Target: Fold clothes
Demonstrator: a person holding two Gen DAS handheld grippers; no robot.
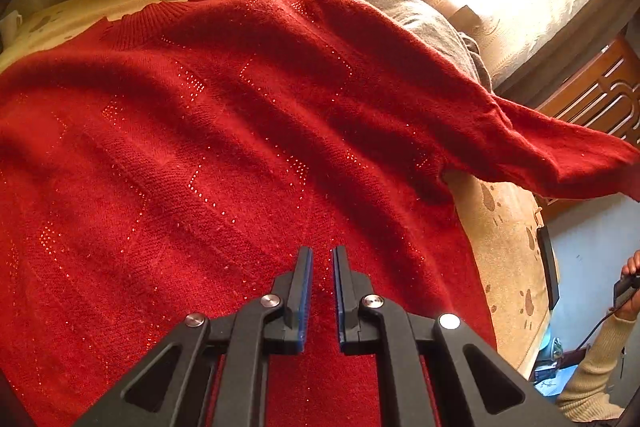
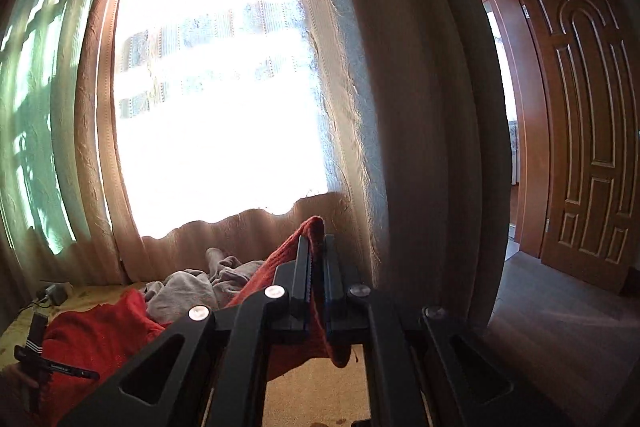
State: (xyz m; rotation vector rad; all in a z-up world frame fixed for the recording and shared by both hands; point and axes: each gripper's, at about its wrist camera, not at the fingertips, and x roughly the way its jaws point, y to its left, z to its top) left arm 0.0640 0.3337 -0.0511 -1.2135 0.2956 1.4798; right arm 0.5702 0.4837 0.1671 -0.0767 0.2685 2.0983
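**Right wrist view: sleeve cuff pinched and raised for the first fold**

Right wrist view shows the right claw [image 2: 316, 251] clenched on the ribbed cuff [image 2: 310, 227] of the red sweater [image 2: 96, 339]; the knit runs between its two fingers and hangs below them. Beyond the claw tips are a curtain [image 2: 360, 107] and a bright window [image 2: 216, 87]; a wooden door [image 2: 588, 115] stands to the claw's right.

From the left wrist, the left claw [image 1: 321, 251] hovers over the sweater's [image 1: 200, 147] lower body with its fingers nearly together. Whether they pinch any knit I cannot tell; nothing clearly sits between them. The sweater lies spread on a paw-print cover [image 1: 504, 227], ahead of and under this claw. Its sleeve [image 1: 540, 151] stretches away to the claw's right, lifted clear of the bed. A grey garment [image 1: 424, 23] sits beyond the sweater's shoulder.

The step in hand looks like folding the sleeve in. Next, the cuff probably needs carrying across the chest and laying flat, while the left claw steadies the body.

A dark pen-like object [image 2: 60, 367] at the right claw's lower left bears print, too small to read. No other writing shows.
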